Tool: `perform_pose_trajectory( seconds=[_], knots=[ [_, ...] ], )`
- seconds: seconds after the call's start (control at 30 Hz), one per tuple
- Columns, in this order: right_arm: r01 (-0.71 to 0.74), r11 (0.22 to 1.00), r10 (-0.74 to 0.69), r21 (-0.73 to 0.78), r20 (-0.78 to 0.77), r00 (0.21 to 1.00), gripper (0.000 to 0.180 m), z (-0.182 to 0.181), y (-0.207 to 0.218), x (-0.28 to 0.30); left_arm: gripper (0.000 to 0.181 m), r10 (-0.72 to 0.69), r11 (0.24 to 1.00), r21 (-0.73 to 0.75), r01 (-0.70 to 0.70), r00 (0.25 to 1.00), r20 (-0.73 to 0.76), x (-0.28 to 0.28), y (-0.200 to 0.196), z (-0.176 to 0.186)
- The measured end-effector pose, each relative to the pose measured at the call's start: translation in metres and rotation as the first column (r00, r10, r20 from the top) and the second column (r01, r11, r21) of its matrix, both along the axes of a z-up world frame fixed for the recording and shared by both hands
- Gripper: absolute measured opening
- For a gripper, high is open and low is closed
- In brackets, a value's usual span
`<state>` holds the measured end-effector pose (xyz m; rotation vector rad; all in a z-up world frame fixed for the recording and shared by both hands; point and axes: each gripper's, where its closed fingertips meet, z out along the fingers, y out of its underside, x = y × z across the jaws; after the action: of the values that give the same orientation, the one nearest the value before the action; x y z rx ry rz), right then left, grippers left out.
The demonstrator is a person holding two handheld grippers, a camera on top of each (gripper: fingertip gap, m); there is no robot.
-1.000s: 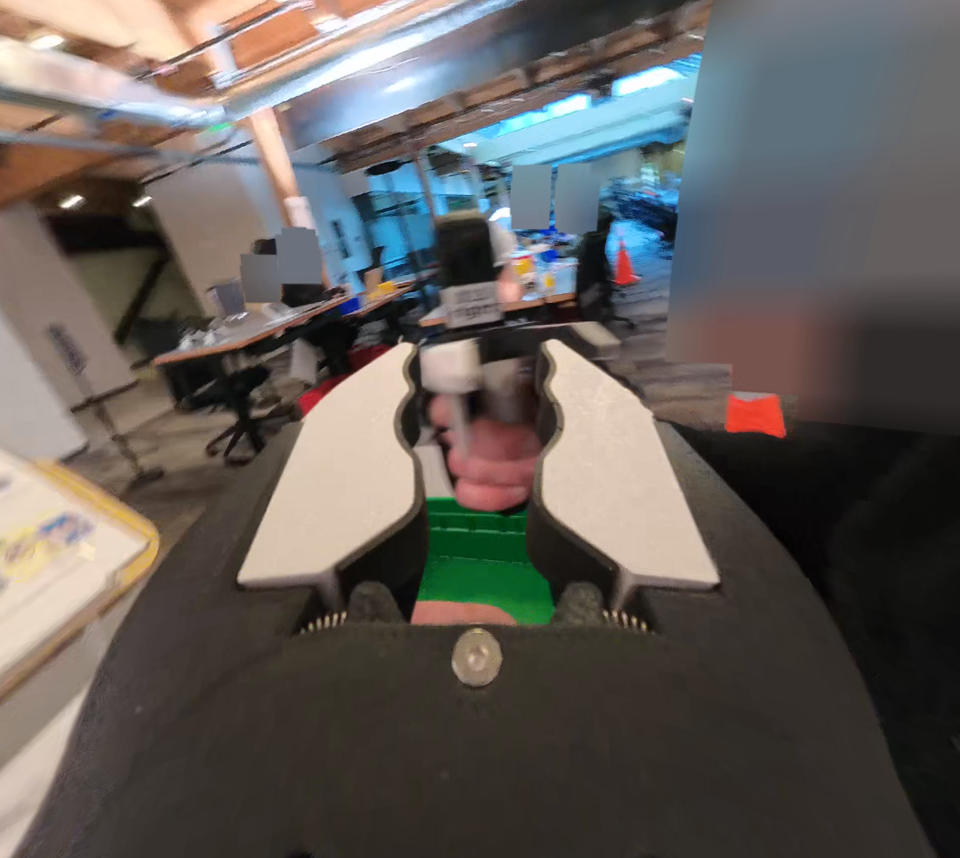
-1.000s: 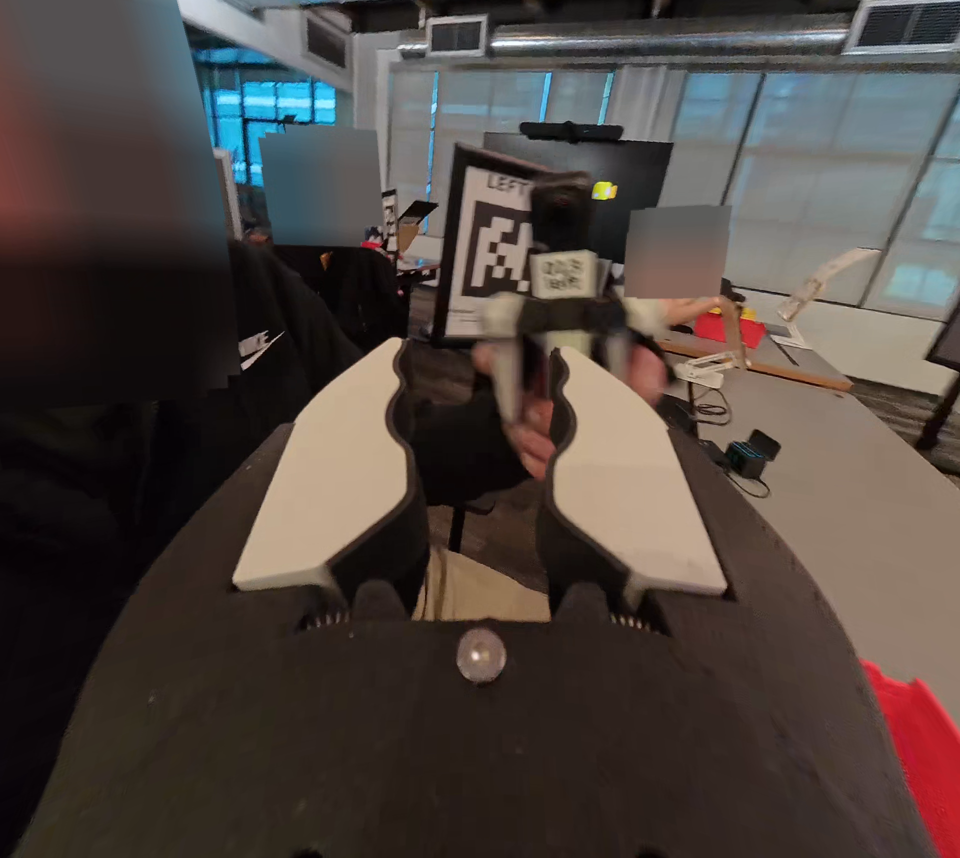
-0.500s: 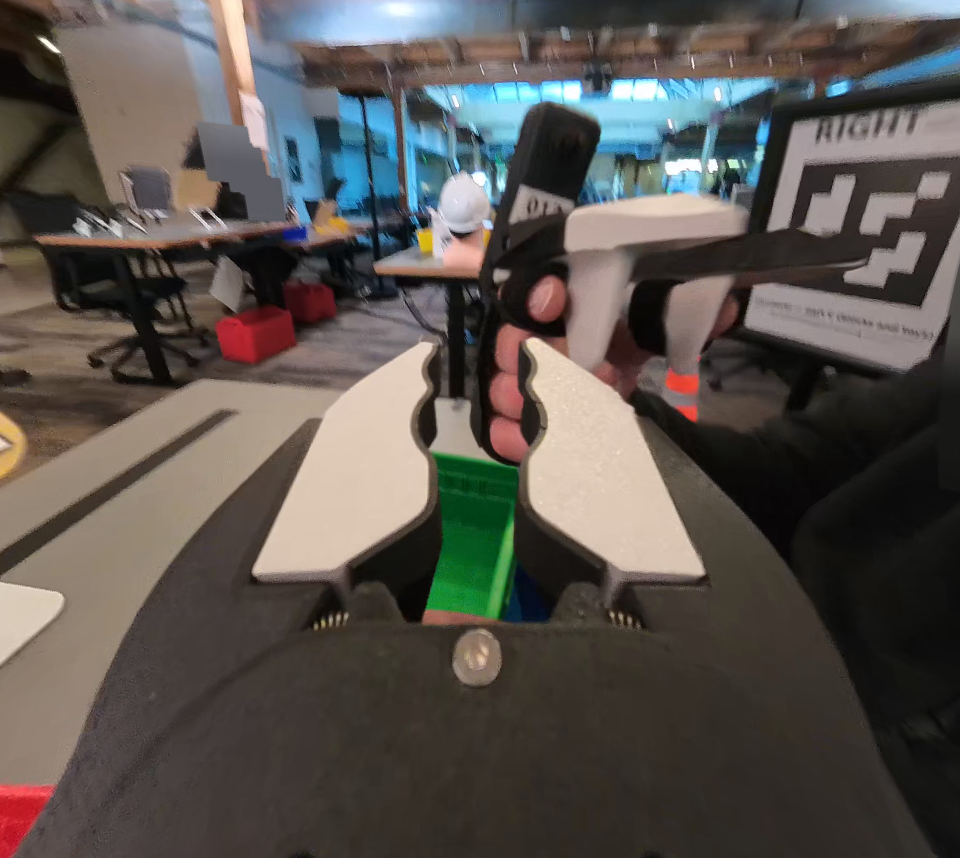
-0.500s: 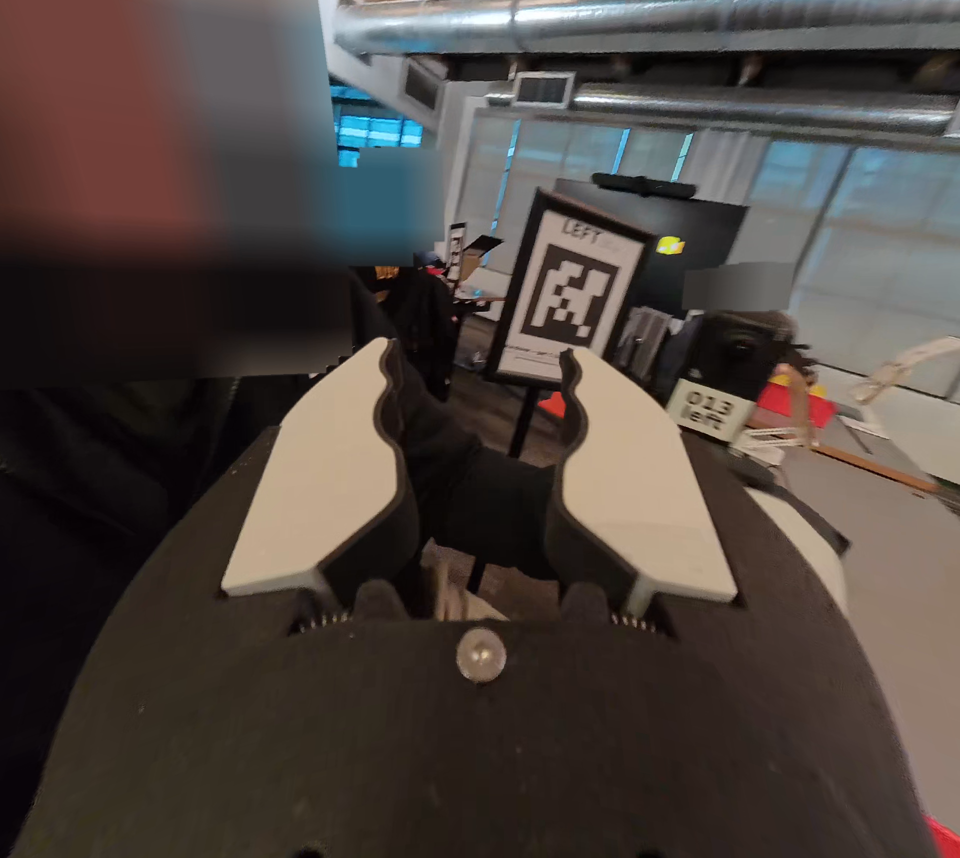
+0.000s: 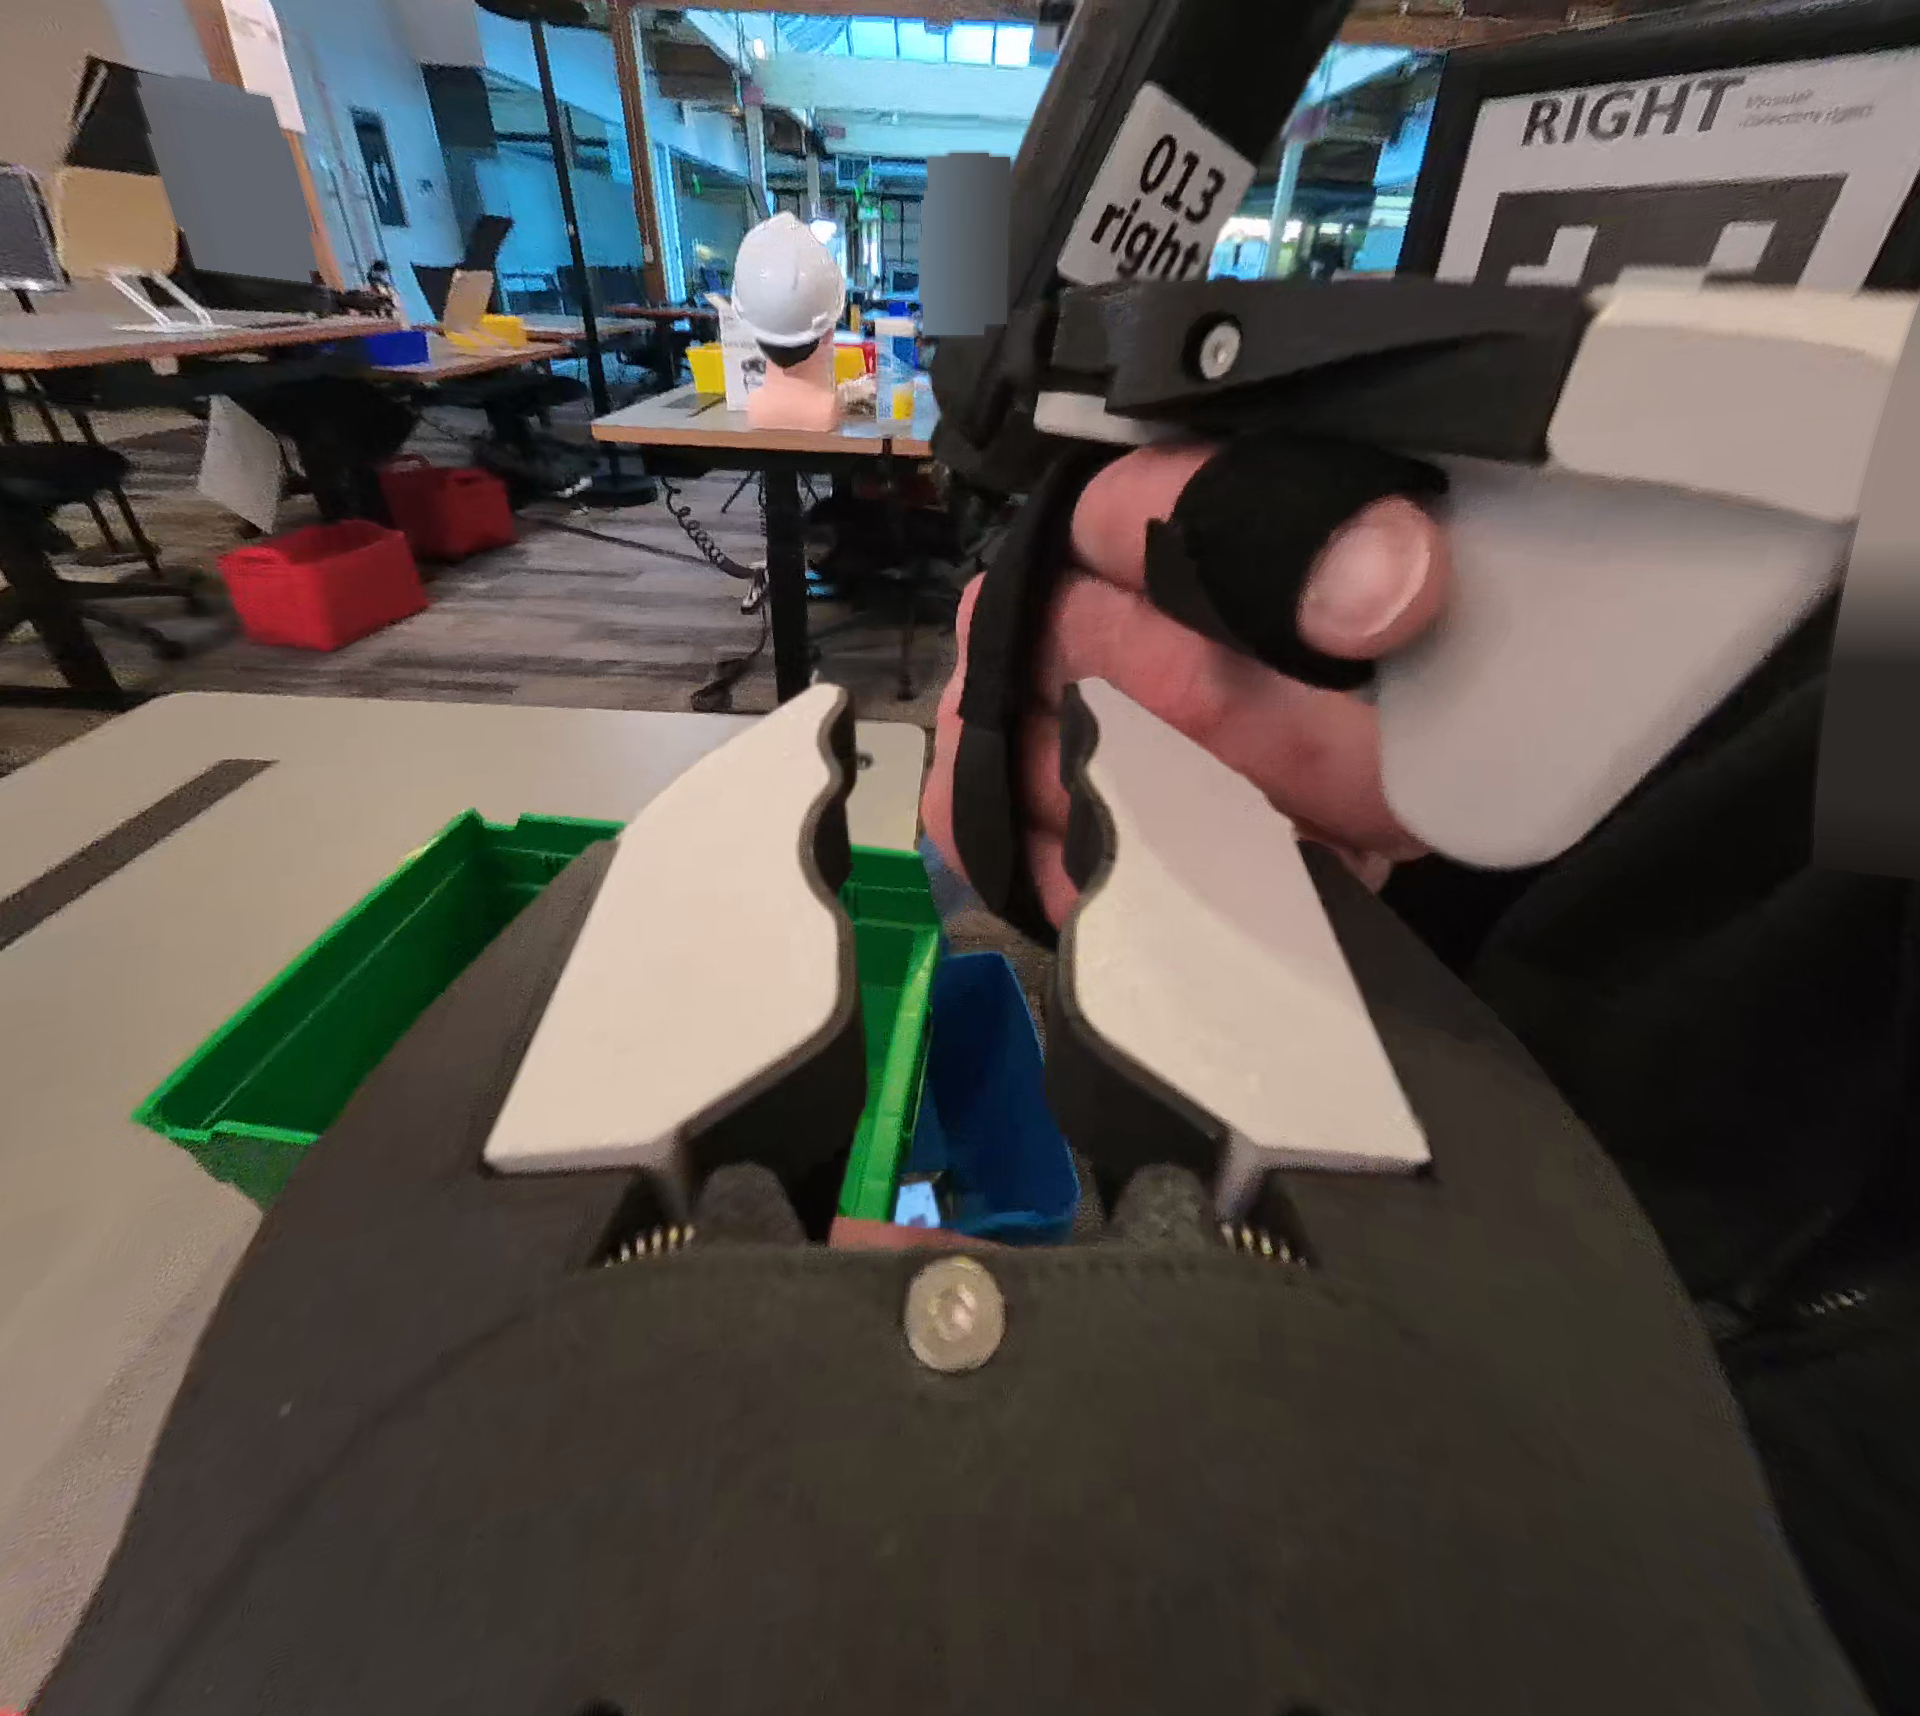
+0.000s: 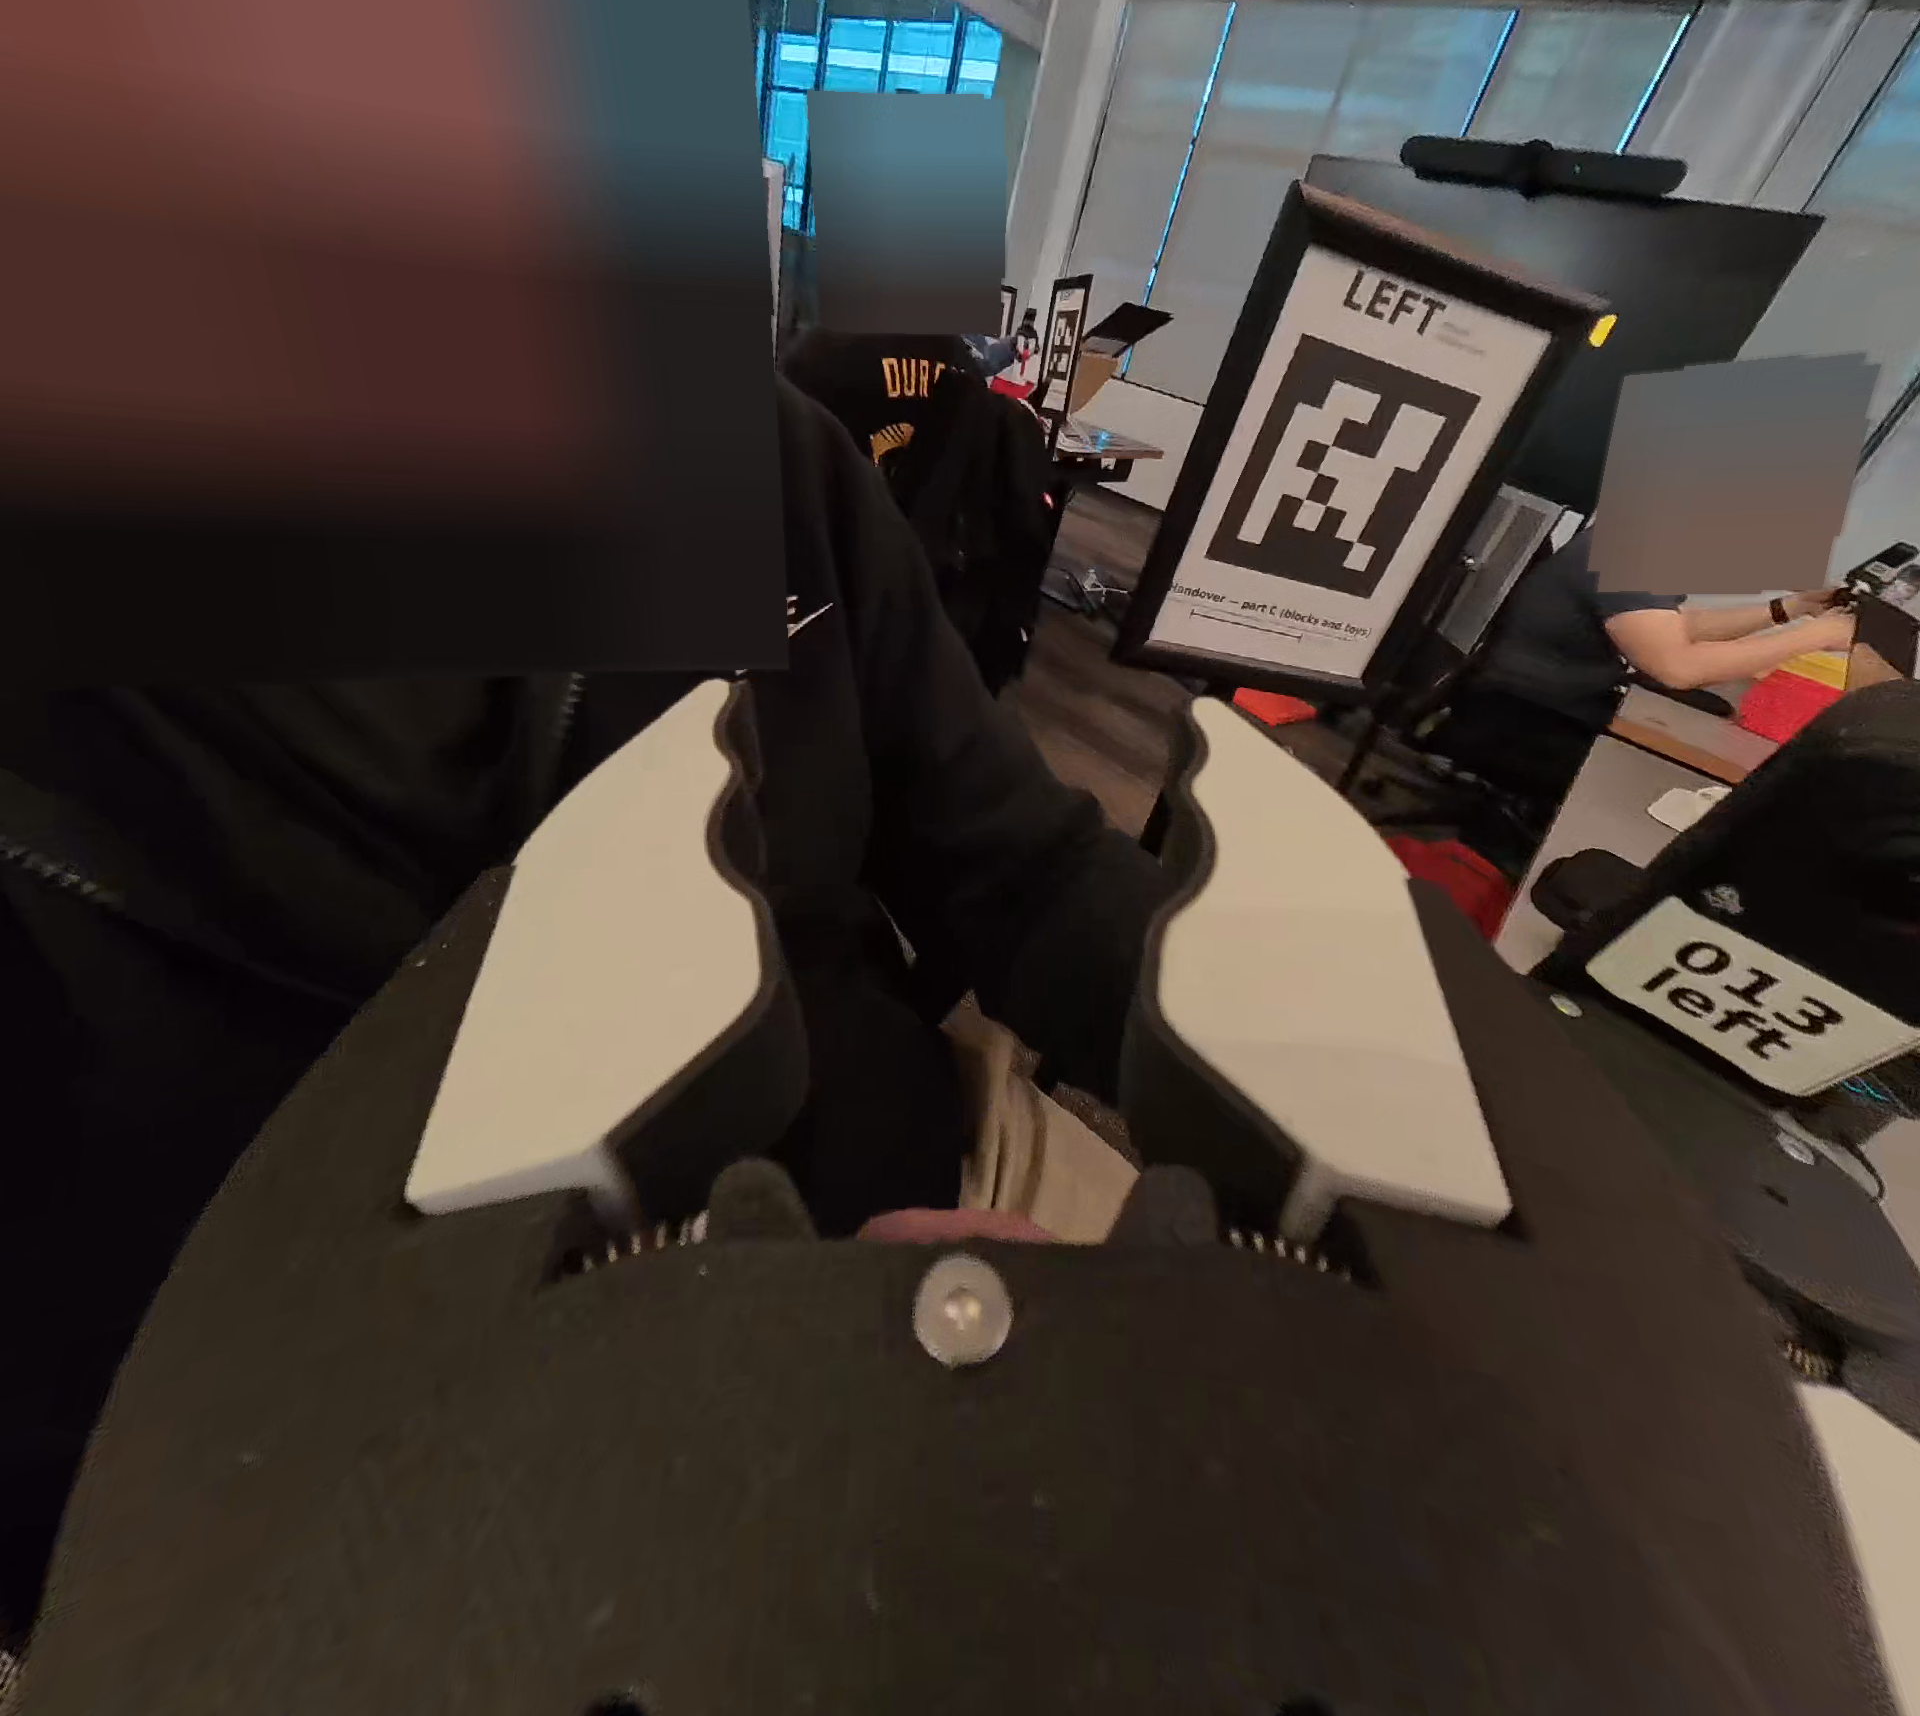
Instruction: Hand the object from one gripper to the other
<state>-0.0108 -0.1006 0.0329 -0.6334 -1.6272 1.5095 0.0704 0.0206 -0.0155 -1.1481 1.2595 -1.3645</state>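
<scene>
- Since half a second ago, left gripper [image 5: 951, 736] is tipping down: the green bin [image 5: 343, 1012] is filling more of its view, and a blue bin [image 5: 987, 1095] is now showing just beside it.
- Left tongs are standing parted with nothing between the pads; the gap is showing only the bins and the grey table [image 5: 312, 793] beyond.
- Right gripper [image 6: 961, 736] is swinging away from the framed marker board [image 6: 1340, 461], which is sitting larger and further right than before; its tongs are spread wide and are holding nothing.
- In the left wrist view the right gripper is looming close at upper right, gripped by a hand [image 5: 1226, 658] in a black fingerless glove.
- Task object: not showing in either view, so I cannot tell where it is lying. Judgement: no handover is in progress; both tools are probably heading for the bins to fetch a piece.
- Surface: grey tabletop with a dark stripe [image 5: 125, 845] is carrying the green bin, open and apparently empty where visible.
- Room: open workshop with timber ceiling beams, desks, red crates [image 5: 322, 586] on the floor, a white hard hat [image 5: 787, 279] on a mannequin head; a seated person [image 6: 1621, 627] is working at far right.
</scene>
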Motion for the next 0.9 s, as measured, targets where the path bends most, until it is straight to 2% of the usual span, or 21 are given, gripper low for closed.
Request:
perform_pose_trajectory(
  seconds=[0.1,0.17,0.23,0.33,0.37,0.4,0.47,0.53,0.6,0.67,0.73,0.8,0.9],
  knots=[
    [-0.016,1.0,0.015,0.012,0.062,0.998,0.087,-0.008,-0.008,-0.007,0.04,0.01,1.0,0.019,-0.009,0.999,-0.039,0.005,-0.003,-0.005],
    [-0.012,0.999,0.007,0.044,0.094,0.996,0.089,-0.015,-0.013,-0.014,0.04,-0.013,1.0,0.005,0.013,0.999,-0.043,0.005,-0.005,-0.007],
    [-0.014,0.999,0.009,0.041,0.101,0.995,0.091,-0.015,-0.014,-0.014,0.048,0.014,1.0,0.019,-0.013,0.999,-0.048,0.005,-0.002,-0.007],
    [-0.059,0.998,0.056,0.024,0.133,0.99,0.095,-0.019,-0.024,-0.017,0.039,0.101,0.99,0.105,-0.095,0.993,-0.057,0.008,0.002,-0.008],
    [-0.074,0.996,0.067,0.042,0.15,0.986,0.097,-0.022,-0.03,-0.018,0.037,0.078,0.992,0.099,-0.072,0.995,-0.058,0.009,-0.003,-0.008],
    [-0.101,0.994,0.093,0.046,0.146,0.985,0.102,-0.021,-0.037,-0.018,0.043,0.059,0.995,0.081,-0.053,0.996,-0.073,0.008,-0.004,-0.008],
    [-0.15,0.987,0.139,0.064,0.151,0.979,0.093,-0.023,-0.05,-0.02,0.051,0.025,0.995,0.098,-0.017,0.996,-0.083,0.006,-0.008,-0.008],
    [-0.17,0.98,0.149,0.101,0.193,0.97,0.099,-0.033,-0.059,-0.024,0.045,-0.033,0.996,0.082,0.039,0.996,-0.08,0.007,-0.018,-0.01],
    [-0.209,0.97,0.188,0.122,0.163,0.969,0.102,-0.035,-0.073,-0.025,0.045,-0.118,0.992,0.04,0.122,0.99,-0.081,0.008,-0.029,-0.014],
    [-0.201,0.968,0.195,0.154,0.055,0.979,0.108,-0.031,-0.086,-0.026,0.051,-0.195,0.981,-0.001,0.195,0.977,-0.091,0.011,-0.04,-0.019],
    [-0.233,0.965,0.236,0.119,-0.004,0.972,0.102,-0.023,-0.096,-0.023,0.057,-0.258,0.966,-0.029,0.257,0.96,-0.109,0.013,-0.05,-0.026],
    [-0.296,0.954,0.295,0.039,0.032,0.955,0.076,-0.016,-0.099,-0.018,0.059,-0.295,0.955,-0.057,0.29,0.951,-0.091,0.012,-0.054,-0.027],
    [-0.294,0.956,0.294,0.004,0.047,0.955,0.035,-0.013,-0.092,-0.021,0.058,-0.278,0.959,-0.073,0.273,0.957,-0.077,0.013,-0.049,-0.025]
  ],
)
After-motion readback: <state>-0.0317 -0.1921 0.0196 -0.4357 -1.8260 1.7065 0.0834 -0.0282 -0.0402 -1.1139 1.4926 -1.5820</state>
